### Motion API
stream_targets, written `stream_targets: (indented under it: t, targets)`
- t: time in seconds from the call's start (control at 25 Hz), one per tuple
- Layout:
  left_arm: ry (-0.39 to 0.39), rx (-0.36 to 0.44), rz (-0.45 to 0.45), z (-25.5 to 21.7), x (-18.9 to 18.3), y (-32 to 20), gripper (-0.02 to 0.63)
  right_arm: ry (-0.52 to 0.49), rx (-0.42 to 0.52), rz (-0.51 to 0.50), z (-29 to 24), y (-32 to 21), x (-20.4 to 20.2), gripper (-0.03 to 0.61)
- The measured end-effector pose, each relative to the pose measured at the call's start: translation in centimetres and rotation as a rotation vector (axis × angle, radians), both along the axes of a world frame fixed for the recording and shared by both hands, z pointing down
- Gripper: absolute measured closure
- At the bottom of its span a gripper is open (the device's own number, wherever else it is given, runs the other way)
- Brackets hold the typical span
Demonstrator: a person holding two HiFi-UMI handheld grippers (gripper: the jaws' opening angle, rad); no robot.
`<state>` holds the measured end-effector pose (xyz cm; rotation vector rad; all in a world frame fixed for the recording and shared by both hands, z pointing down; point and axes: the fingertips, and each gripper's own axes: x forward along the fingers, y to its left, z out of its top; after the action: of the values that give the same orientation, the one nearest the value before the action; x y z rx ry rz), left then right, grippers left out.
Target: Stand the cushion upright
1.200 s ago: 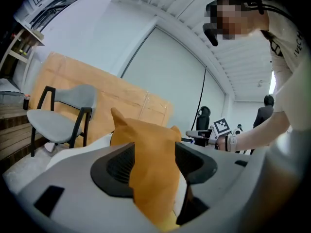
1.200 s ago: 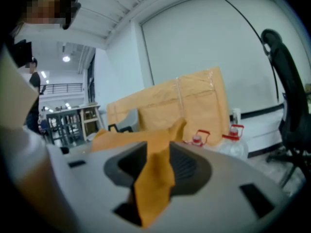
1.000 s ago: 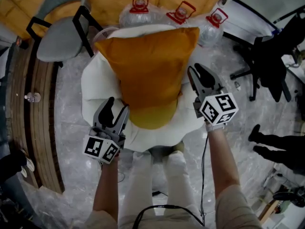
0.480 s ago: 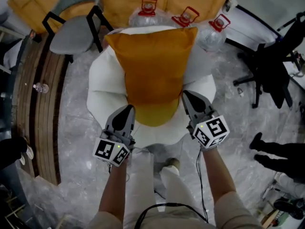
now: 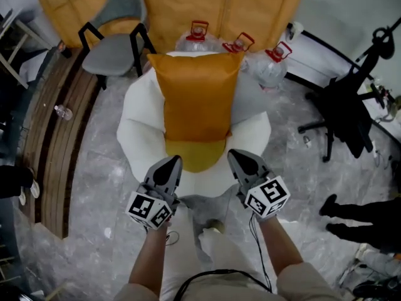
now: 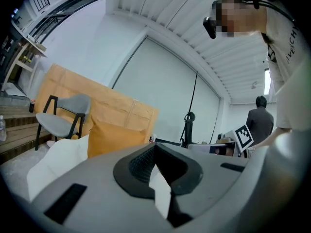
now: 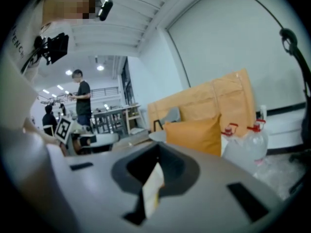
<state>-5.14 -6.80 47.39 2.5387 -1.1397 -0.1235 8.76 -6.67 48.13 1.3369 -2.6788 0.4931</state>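
Note:
The orange cushion [image 5: 195, 99] stands upright on the white padded seat [image 5: 141, 137], its top edge by the water jugs. A lighter yellow piece [image 5: 195, 155] shows at its foot. In the left gripper view the cushion [image 6: 116, 132] rises behind the seat, and the right gripper view shows the cushion [image 7: 194, 134] upright too. My left gripper [image 5: 172, 163] is shut and empty, just short of the seat's front edge. My right gripper [image 5: 237, 157] is shut and empty beside it. Both are clear of the cushion. The closed jaws fill the bottom of each gripper view [image 6: 158, 176] [image 7: 153, 178].
Three water jugs [image 5: 197, 36] stand behind the seat, against folded cardboard [image 5: 188, 5]. A grey chair [image 5: 116, 42] is at back left. A black office chair [image 5: 348, 115] is at right. A wooden step [image 5: 56, 137] with a small bottle [image 5: 62, 111] runs along the left. Another person's feet [image 5: 357, 212] are at right.
Both grippers have drawn back from the cushion's sides towards me, and their jaws have gone from open to shut. The cushion stays standing on the seat.

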Motion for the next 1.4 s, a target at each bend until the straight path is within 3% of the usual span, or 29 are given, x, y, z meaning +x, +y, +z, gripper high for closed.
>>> stream_targets:
  t: [0.48, 0.8, 1.4]
  targets:
    - [0.083, 0.006, -0.036, -7.3, 2.5, 9.0, 0.589, -0.013, 0.006, -0.123, -7.8, 10.7, -0.3, 0.562]
    - [0.031, 0.022, -0.035, -11.5, 3.5, 14.3, 0.589, -0.060, -0.009, -0.142, -12.2, 15.7, 0.6, 0.563]
    - [0.047, -0.018, -0.052, -16.0, 2.8, 21.0, 0.589, -0.062, -0.011, -0.230, -17.0, 21.9, 0.4, 0.563]
